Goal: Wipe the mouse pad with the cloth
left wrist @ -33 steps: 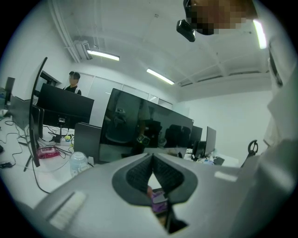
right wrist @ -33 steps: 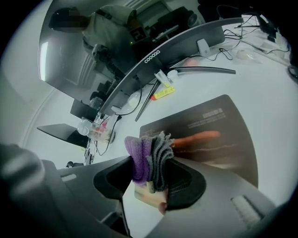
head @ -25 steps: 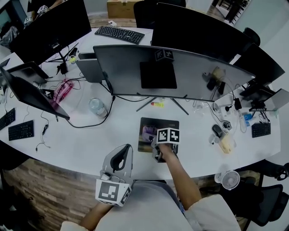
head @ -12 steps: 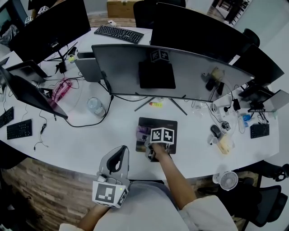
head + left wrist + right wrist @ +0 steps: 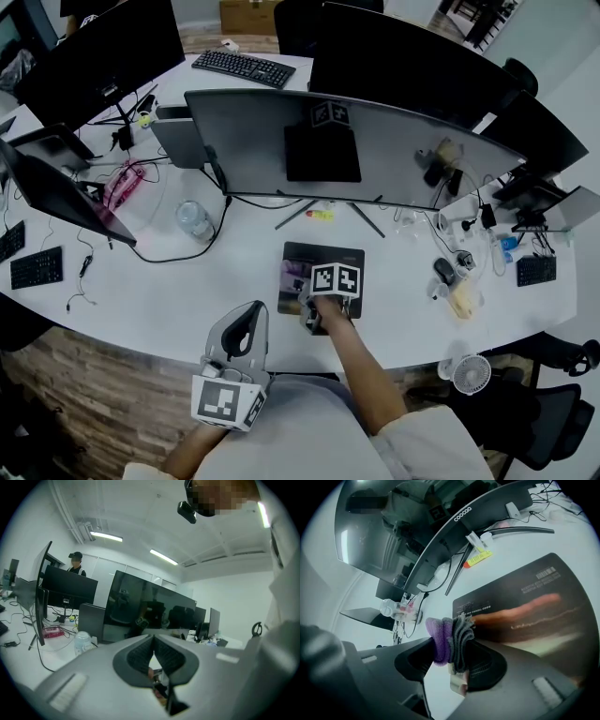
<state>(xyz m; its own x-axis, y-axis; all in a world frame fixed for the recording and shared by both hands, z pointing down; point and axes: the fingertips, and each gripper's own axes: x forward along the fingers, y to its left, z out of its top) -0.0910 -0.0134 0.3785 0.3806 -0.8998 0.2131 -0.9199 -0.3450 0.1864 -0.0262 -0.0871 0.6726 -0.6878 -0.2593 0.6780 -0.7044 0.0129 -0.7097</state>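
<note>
— How do the jaws stand?

— The right gripper's jaws are pinching a bunched cloth, purple on one side and grey on the other. The left gripper's jaws are pressed together with nothing between them.

— Where is the cloth in relation to the pad?

— It is at the near left part of the dark pad. The right gripper reaches in over the pad's near edge, with its marker cube above the pad's middle. The cloth seems to sit right at the pad's surface, but I can't tell whether it presses down, because the gripper body hides the contact.

— And the left gripper?

— It is off the pad to the near left, raised by the desk edge and close to the person's body.

— What lies around the pad?

— A wide curved monitor stands just behind it, and a small yellow and orange tube lies between the monitor's feet. A bottle is well to the pad's left and a mouse is off to its right.
</note>
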